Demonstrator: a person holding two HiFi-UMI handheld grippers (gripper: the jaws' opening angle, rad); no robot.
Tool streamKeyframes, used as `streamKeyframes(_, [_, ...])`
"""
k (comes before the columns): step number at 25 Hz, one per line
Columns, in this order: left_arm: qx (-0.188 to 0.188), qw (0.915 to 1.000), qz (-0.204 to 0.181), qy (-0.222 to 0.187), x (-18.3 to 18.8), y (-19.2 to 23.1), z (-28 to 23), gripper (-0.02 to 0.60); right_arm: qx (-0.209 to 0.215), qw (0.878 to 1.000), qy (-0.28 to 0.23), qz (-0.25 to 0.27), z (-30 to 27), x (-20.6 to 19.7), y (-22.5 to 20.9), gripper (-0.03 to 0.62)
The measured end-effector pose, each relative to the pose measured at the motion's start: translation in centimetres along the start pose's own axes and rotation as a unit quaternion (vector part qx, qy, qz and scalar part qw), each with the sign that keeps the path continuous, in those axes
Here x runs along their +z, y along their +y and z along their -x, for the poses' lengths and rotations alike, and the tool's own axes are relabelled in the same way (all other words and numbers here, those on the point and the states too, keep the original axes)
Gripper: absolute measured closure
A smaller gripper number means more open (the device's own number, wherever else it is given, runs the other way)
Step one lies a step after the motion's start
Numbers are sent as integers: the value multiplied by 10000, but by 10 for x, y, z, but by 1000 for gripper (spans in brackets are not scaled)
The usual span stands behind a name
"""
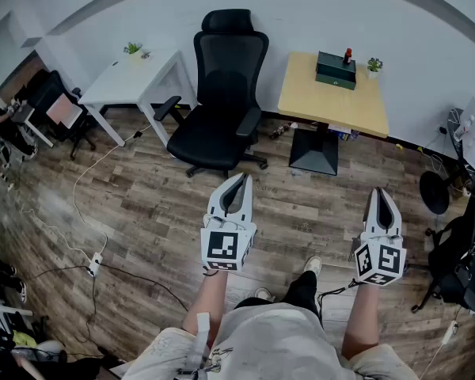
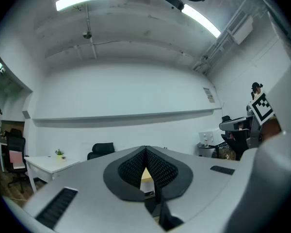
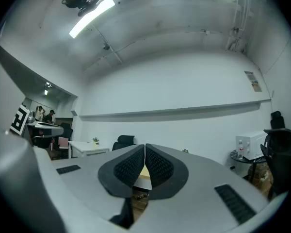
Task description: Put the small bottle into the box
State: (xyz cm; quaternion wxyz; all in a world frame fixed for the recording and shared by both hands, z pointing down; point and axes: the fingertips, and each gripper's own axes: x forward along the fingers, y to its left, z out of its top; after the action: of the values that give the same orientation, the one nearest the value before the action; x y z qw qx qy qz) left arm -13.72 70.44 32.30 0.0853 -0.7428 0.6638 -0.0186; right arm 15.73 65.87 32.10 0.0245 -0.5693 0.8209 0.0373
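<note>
A small dark bottle with a red cap (image 1: 347,55) stands at the far edge of a dark green box (image 1: 335,70) on the wooden table (image 1: 324,105), far ahead across the room. My left gripper (image 1: 242,178) (image 2: 145,149) is held level over the floor, well short of the table, its jaws meeting at the tips with nothing between them. My right gripper (image 1: 379,191) (image 3: 145,146) is level beside it, also shut and empty. In both gripper views only a sliver of the table shows behind the jaws; the bottle and box are hidden there.
A black office chair (image 1: 222,93) stands between me and a white table (image 1: 134,77) with a small plant (image 1: 133,49). Another plant (image 1: 374,65) sits on the wooden table. Cables and a power strip (image 1: 95,264) lie at left; a black bag (image 1: 459,260) at right.
</note>
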Motion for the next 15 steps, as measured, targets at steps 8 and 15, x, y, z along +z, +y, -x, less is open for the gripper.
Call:
streamKeyframes(8, [2,10000,8,18,3,5,-3,574,21,10000,22,52,-6,5,1,572])
streamKeyframes(15, [-5,10000,24,41,-1,0,-9,574,20,10000,19,34,-9,0,-4,572])
